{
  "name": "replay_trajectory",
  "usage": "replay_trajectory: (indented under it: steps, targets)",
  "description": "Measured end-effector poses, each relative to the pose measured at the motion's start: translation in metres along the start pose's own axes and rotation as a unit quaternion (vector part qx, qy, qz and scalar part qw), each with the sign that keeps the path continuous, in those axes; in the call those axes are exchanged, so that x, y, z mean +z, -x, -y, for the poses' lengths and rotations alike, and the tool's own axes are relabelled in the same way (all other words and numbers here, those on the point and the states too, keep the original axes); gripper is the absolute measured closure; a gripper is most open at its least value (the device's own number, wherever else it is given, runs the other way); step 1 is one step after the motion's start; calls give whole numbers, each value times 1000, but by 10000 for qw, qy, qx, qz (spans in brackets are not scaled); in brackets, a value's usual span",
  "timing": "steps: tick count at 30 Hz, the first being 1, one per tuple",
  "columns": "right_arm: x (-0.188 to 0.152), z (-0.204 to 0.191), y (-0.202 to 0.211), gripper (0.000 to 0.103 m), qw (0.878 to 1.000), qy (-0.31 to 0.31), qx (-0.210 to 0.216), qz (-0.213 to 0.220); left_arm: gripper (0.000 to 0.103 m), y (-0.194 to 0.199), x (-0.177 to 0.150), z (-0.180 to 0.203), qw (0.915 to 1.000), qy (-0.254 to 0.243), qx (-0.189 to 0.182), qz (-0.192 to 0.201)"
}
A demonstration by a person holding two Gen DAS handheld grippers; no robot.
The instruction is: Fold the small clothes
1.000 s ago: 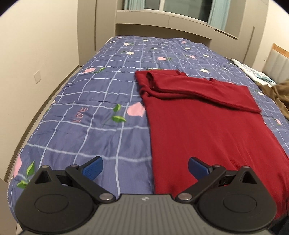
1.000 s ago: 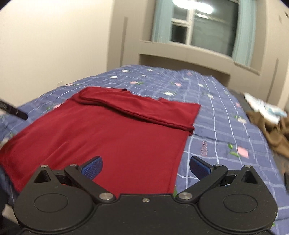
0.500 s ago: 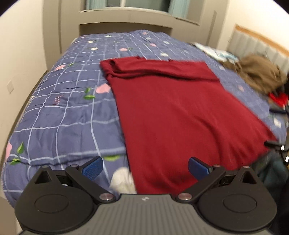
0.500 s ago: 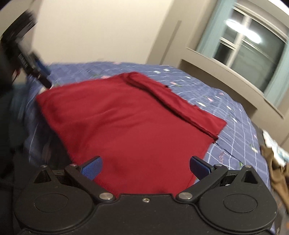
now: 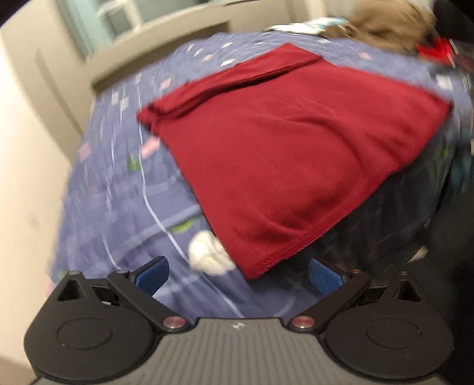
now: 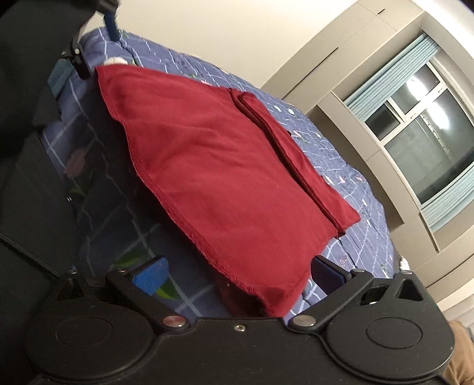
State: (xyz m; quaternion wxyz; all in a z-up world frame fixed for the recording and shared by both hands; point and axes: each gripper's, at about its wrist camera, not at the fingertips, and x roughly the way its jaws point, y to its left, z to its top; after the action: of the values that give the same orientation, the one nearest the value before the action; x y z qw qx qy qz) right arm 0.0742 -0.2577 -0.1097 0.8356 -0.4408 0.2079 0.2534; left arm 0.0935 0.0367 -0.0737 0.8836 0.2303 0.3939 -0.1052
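A dark red garment [image 5: 281,148] lies spread on the bed, its far end folded over into a band. Its hem hangs a little over the bed's near edge. My left gripper [image 5: 238,275] is open, with the garment's near left hem corner just in front of its gap. My right gripper [image 6: 238,272] is open too, and the near right hem corner [image 6: 275,299] sits low between its blue pads. The left gripper [image 6: 89,47] also shows far off at the top left in the right wrist view.
The blue checked bedspread [image 5: 118,192] with flower prints covers the bed. A white patch [image 5: 207,254] lies by the left hem corner. A brown garment [image 5: 385,26] and something red [image 5: 435,50] lie far right. A window [image 6: 423,130] and beige wall units stand behind.
Both grippers have dropped low and swung outward to the garment's two near hem corners. Both views tilted; the left wrist view is motion-blurred. The fingers stayed open.
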Motion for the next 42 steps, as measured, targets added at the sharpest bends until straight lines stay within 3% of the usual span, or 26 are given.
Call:
replay_trajectory:
  steps: [5, 10, 12, 16, 19, 21, 23, 25, 27, 29, 31, 38, 42]
  targets:
    - [0, -3, -6, 8, 10000, 60, -44, -36, 1, -5, -8, 37, 9867, -1431, 725, 247]
    - [0, -7, -6, 13, 9999, 80, -76, -24, 1, -12, -16, 62, 9595, -2337, 1444, 625]
    - [1, -10, -6, 15, 9999, 122, -65, 3, 1, -14, -16, 65, 9522, -2542, 1529, 724]
    - [1, -18, -6, 23, 9993, 369, 59, 80, 1, -18, -21, 68, 9456, -2862, 1359, 738]
    - [3, -21, -8, 33, 9985, 509, 131, 127, 3, -23, -27, 71, 9367, -3124, 1388, 756]
    - [4, -23, -8, 46, 9980, 576, 173, 178, 8, -24, -31, 73, 9320, -3234, 1436, 788]
    - [5, -24, -7, 56, 9975, 632, 211, 221, 17, -28, -32, 70, 9302, -3281, 1439, 804]
    - [6, -23, -6, 64, 9975, 617, 244, 257, 37, -28, -33, 69, 9273, -3359, 1423, 839]
    - [7, -19, -5, 79, 9977, 560, 240, 294, 50, -28, -35, 67, 9244, -3456, 1362, 865]
    - [8, -15, -3, 86, 9978, 532, 229, 324, 62, -26, -35, 65, 9247, -3485, 1249, 888]
    - [8, -13, -3, 89, 9979, 509, 220, 342, 81, -25, -34, 61, 9262, -3488, 1124, 886]
    - [12, 2, 1, 93, 9984, 247, 314, 408, 90, -14, -20, 40, 9348, -3319, 865, 928]
    - [19, 17, 3, 94, 9984, 60, 289, 478, 90, -4, -6, 25, 9458, -3022, 695, 967]
